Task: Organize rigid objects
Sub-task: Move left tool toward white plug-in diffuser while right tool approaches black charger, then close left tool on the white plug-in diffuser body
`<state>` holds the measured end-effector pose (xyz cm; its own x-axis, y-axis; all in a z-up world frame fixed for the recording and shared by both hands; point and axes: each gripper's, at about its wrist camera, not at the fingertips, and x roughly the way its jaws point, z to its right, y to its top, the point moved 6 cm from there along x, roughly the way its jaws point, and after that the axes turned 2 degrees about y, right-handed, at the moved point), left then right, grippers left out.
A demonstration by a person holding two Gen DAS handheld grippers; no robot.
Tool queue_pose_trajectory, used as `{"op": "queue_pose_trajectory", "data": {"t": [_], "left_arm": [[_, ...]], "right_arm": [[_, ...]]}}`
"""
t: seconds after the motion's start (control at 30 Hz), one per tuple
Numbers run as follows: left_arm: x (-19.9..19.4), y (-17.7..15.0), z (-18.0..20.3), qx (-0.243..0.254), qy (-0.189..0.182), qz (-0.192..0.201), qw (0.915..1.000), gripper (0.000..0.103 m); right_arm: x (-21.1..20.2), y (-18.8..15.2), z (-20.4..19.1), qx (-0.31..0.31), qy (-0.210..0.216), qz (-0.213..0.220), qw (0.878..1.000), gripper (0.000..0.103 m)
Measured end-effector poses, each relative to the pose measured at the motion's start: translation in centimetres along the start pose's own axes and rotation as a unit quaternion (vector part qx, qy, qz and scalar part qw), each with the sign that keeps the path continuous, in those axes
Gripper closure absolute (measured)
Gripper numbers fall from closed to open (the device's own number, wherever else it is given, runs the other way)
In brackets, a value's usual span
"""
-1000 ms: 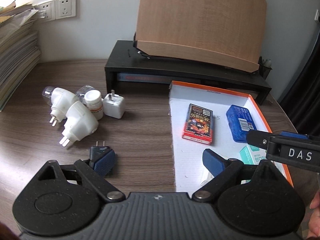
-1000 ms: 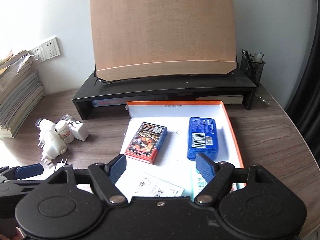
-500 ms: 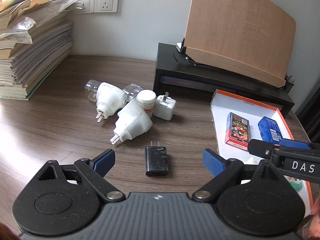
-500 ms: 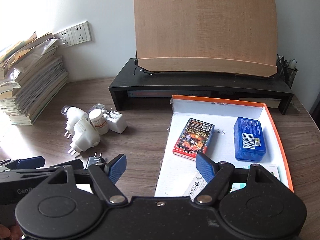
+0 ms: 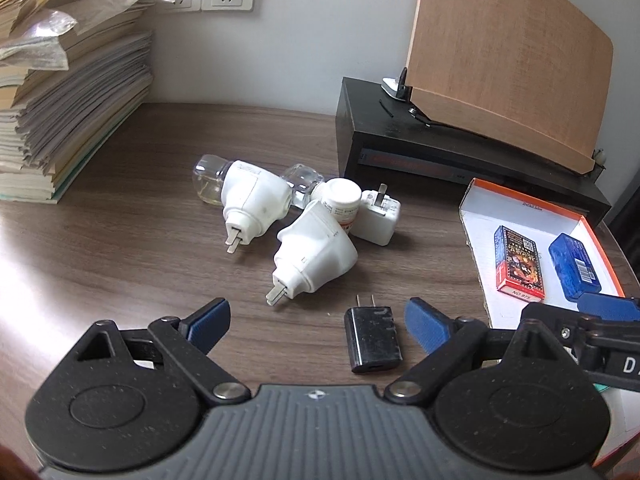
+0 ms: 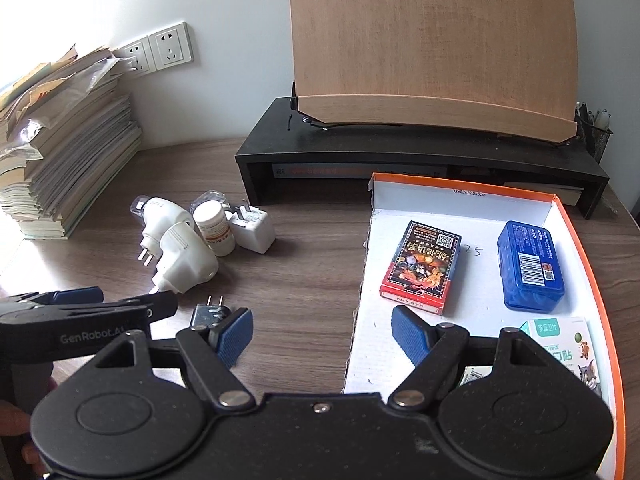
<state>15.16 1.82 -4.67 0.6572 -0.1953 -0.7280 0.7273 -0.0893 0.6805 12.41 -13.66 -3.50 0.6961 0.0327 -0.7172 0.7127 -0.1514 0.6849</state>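
Hovering over the worktop (image 5: 120,240), my left hand-held gripper (image 5: 316,320) is spread wide and empty, the black charger (image 5: 373,344) lying flat between its fingertips. My right hand-held gripper (image 6: 320,332), equally spread, holds nothing above the near left edge of the orange-rimmed box (image 6: 592,280), where a card pack (image 6: 420,266) and blue case (image 6: 530,264) lie.

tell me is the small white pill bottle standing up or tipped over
Tipped over: the pill bottle lies on its side on the desk, wedged among the white plugs.
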Motion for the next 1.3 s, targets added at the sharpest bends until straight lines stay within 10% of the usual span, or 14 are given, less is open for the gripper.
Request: {"op": "queue_pose_trajectory", "data": {"t": [0.4, 0.63, 1.0, 1.17, 1.3], "left_arm": [[6.6, 2.2, 0.1, 0.043, -0.03, -0.01, 0.9986, 0.009], [8.4, 2.1, 0.4, 0.048, -0.05, -0.02, 0.9974, 0.04], [6.7, 1.5, -1.7, 0.022, -0.085, -0.004, 0.9961, 0.061], [6.2, 1.3, -2.4, 0.011, -0.096, -0.001, 0.9954, 0.061], [7.0, 1.6, -2.7, -0.006, -0.085, 0.003, 0.9963, 0.028]], "right_arm": [[1.4, -1.1, -0.4, 0.01, 0.003, -0.016, 1.0, 0.013], [2.3, -1.6, -1.7, 0.002, 0.018, -0.019, 1.0, 0.013], [4.9, -2.1, -5.1, -0.01, 0.051, -0.035, 0.998, 0.013], [5.5, -2.0, -5.9, -0.012, 0.049, -0.035, 0.998, 0.013], [5.4, -2.0, -6.1, -0.012, 0.044, -0.032, 0.998, 0.013]]}}
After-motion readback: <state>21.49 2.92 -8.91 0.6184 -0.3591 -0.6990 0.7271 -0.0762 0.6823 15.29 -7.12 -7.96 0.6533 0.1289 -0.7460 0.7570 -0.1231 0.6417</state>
